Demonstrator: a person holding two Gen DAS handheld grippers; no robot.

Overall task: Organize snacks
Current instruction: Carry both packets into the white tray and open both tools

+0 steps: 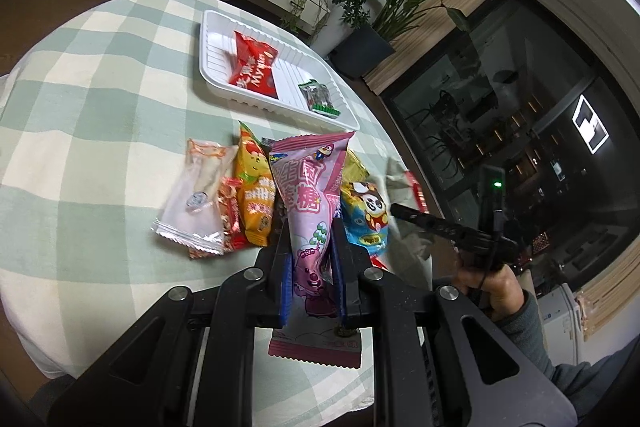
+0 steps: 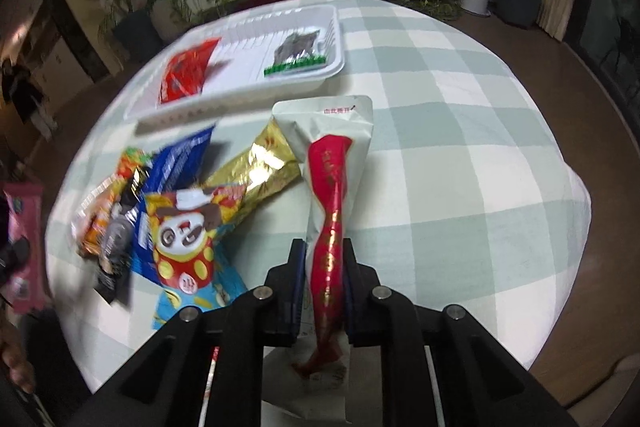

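Observation:
My left gripper [image 1: 310, 227] is shut on a pink snack packet [image 1: 308, 203] and holds it above the pile of loose snacks [image 1: 248, 199]. My right gripper [image 2: 325, 247] is shut on a white packet with a red stripe [image 2: 332, 179], lifted over the checked tablecloth. A white tray [image 1: 216, 39] at the far side holds a red packet [image 1: 254, 67] and a small dark packet with a green edge [image 1: 318, 99]. The tray shows in the right wrist view [image 2: 240, 95] too. The pile includes a panda packet [image 2: 188, 227], a gold packet [image 2: 256, 163] and a blue one [image 2: 176, 159].
The round table carries a green and white checked cloth [image 1: 100, 107]. The right hand and its gripper handle [image 1: 460, 231] show at the right of the left wrist view. Potted plants [image 1: 384, 7] and a white low cabinet stand beyond the table. A dark glass door is at the right.

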